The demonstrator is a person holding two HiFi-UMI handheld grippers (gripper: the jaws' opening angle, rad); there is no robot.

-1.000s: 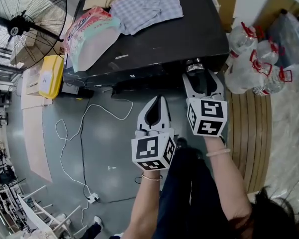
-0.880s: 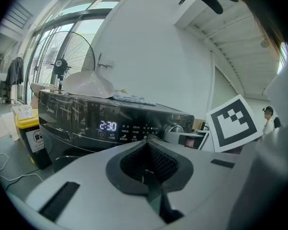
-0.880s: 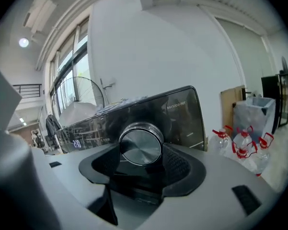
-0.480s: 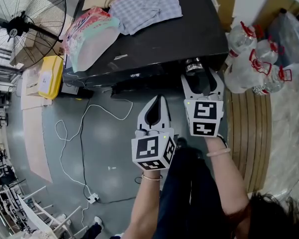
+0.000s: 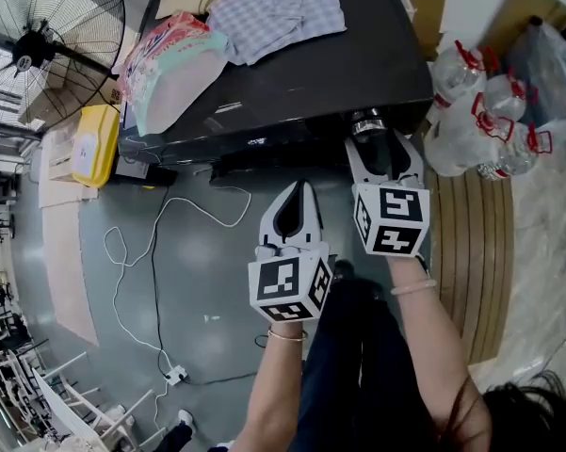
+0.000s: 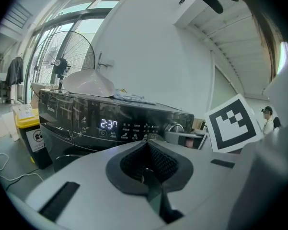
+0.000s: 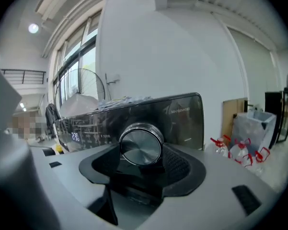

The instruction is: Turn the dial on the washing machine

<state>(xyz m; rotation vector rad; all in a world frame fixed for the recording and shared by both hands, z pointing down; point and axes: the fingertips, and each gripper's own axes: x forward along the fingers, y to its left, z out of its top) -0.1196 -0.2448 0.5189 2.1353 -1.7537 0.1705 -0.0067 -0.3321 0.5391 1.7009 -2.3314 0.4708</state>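
Observation:
The black washing machine (image 5: 292, 83) stands in front of me, its display (image 6: 107, 124) lit. Its round silver dial (image 5: 365, 121) sits at the right end of the front panel. My right gripper (image 5: 381, 141) reaches onto it. In the right gripper view the dial (image 7: 141, 145) lies between the two black pads (image 7: 179, 164), which close in on its rim and touch it on both sides. My left gripper (image 5: 299, 188) hangs back from the panel, jaws shut together and empty (image 6: 146, 145). The dial (image 6: 175, 127) also shows in the left gripper view.
Folded clothes (image 5: 273, 12) and a plastic bag (image 5: 169, 64) lie on the machine's lid. A standing fan (image 5: 47, 36) and a yellow bin (image 5: 94, 144) are to the left, large water bottles (image 5: 480, 121) to the right. A white cable (image 5: 151, 252) runs over the floor.
The right gripper rolled a little on the dial half a second ago and has come back to its earlier tilt. The left gripper has stayed where it was.

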